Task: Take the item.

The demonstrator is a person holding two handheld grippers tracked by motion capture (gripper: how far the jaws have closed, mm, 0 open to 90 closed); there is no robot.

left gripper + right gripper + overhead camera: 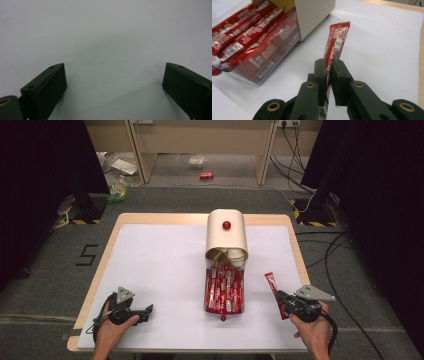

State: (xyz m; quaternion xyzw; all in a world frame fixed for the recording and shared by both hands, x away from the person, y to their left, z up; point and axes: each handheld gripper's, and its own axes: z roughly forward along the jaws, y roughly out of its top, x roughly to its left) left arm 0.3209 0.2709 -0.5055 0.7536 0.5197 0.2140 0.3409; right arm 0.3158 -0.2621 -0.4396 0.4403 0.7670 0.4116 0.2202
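Black "5" (pixel 87 255) marked on grey floor left of table, high view; barcode (pixel 322 113) on lower end of red sachet (pixel 336 43) clamped in right gripper (pixel 329 65), right gripper view; white lettering w/ barcodes on red sachets in clear tray (pixel 249 53), too blurred to read; no brand legible anywhere.

Red sachet (pixel 336 41), cream box (pixel 227 234), white table cover (pixel 160 265).

The right gripper (pixel 281 296) clamps a red sachet (pixel 275 292) at four o'clock from the cream dispenser (pixel 227 237), left gripper (pixel 148 310) at seven.
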